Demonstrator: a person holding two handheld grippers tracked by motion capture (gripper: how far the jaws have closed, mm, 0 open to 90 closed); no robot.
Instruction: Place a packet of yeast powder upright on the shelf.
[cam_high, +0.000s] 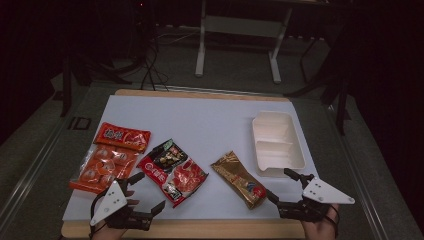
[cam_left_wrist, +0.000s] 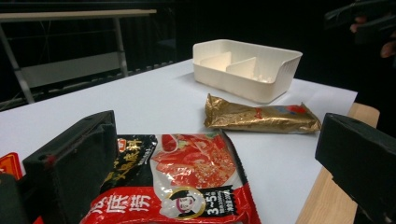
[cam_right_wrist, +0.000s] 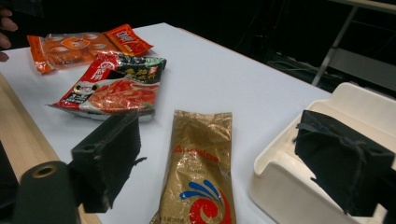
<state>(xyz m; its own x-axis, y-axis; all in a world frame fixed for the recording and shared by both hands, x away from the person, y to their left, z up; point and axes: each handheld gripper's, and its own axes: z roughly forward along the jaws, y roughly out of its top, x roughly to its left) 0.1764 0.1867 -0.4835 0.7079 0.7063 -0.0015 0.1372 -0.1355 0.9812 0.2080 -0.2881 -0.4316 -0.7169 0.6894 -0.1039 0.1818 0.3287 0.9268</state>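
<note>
A gold foil packet (cam_high: 239, 178) (cam_left_wrist: 261, 117) (cam_right_wrist: 199, 170) lies on the white table sheet (cam_high: 200, 125), just left of a cream divided bin (cam_high: 277, 142) (cam_left_wrist: 247, 67) (cam_right_wrist: 299, 186). A red-and-black sauce packet (cam_high: 172, 170) (cam_left_wrist: 182, 182) (cam_right_wrist: 114, 84) lies left of it. Further left sit two orange snack packets (cam_high: 107, 157) (cam_right_wrist: 81, 44). My left gripper (cam_high: 148, 191) (cam_left_wrist: 219, 163) stands open at the front left, over the sauce packet's near end. My right gripper (cam_high: 280, 184) (cam_right_wrist: 229, 163) stands open at the front right, one jaw over the gold packet's edge, the other above the bin's near corner.
The wooden table edge (cam_high: 200, 229) runs along the front. Beyond the table stand a metal table frame (cam_high: 240, 35) and cables on a dark floor. The far half of the white sheet has free room.
</note>
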